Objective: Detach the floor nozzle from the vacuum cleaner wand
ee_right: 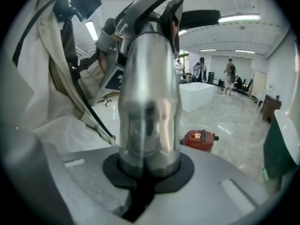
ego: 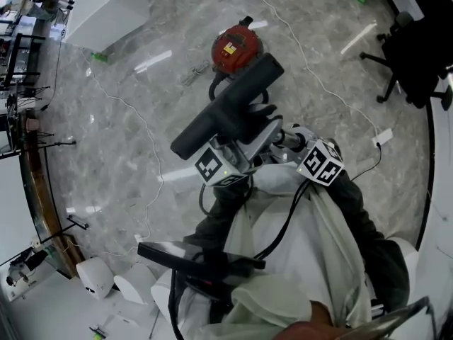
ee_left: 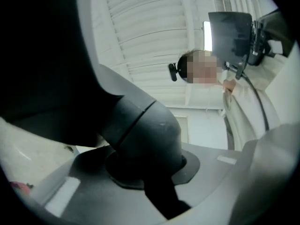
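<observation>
In the head view the black floor nozzle [ego: 226, 108] is held up in front of the person, lying crosswise above the floor. The left gripper [ego: 233, 154] sits just below it. In the left gripper view its jaws are closed on the nozzle's dark grey neck [ee_left: 140, 135], where the left gripper [ee_left: 145, 177] points upward toward the ceiling. The right gripper [ego: 287, 139] comes in from the right. The right gripper [ee_right: 150, 170] is shut around the chrome wand [ee_right: 150, 102], which rises to the nozzle joint [ee_right: 159, 8].
The red vacuum body [ego: 237, 48] lies on the marble floor beyond the nozzle, also visible as the red vacuum body [ee_right: 199, 139]. A black office chair [ego: 417, 55] stands at the far right, white units [ego: 95, 275] at the lower left. A white cable [ego: 311, 69] crosses the floor.
</observation>
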`<state>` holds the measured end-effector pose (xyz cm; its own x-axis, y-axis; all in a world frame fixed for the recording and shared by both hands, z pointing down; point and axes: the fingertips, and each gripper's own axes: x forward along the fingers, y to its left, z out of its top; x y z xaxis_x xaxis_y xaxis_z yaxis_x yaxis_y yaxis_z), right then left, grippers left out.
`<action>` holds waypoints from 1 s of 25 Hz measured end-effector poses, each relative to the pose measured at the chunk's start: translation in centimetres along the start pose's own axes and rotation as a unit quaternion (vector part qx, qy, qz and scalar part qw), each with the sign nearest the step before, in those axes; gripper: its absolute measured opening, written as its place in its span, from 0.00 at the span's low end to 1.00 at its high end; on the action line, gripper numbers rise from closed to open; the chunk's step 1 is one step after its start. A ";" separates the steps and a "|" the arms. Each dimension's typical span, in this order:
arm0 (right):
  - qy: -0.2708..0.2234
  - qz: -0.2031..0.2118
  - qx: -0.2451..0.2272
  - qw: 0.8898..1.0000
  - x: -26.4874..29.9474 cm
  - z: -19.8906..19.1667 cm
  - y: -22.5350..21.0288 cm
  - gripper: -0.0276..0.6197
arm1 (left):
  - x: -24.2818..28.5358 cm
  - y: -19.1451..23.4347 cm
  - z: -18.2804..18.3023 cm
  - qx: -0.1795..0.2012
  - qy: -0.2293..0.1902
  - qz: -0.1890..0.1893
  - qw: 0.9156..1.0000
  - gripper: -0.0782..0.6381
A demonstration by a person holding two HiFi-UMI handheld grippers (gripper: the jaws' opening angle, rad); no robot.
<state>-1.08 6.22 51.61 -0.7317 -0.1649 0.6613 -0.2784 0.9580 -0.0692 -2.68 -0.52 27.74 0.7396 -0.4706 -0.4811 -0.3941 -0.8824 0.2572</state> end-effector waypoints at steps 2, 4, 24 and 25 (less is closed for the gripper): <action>0.003 -0.004 0.017 1.000 0.6 0.1 0.3 0.10 | -0.6 1.2 -0.2 0.003 0.006 0.046 0.999 0.21; 0.010 -0.007 0.024 1.000 0.9 0.1 0.6 0.10 | -1.1 1.9 -0.4 0.005 0.013 0.077 0.997 0.22; -0.001 0.067 -0.012 0.998 2.7 0.9 0.6 0.10 | -2.1 1.8 -0.2 -0.045 0.022 -0.038 0.998 0.22; 0.003 0.050 -0.006 0.999 2.7 0.9 0.2 0.10 | -2.0 2.5 -0.2 -0.036 0.022 -0.008 0.999 0.22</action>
<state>-3.68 5.75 52.72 -0.7514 -0.0658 0.6566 -0.1963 0.9722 -0.1273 -5.06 -1.82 29.51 0.7689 -0.4548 -0.4495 -0.3428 -0.8866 0.3106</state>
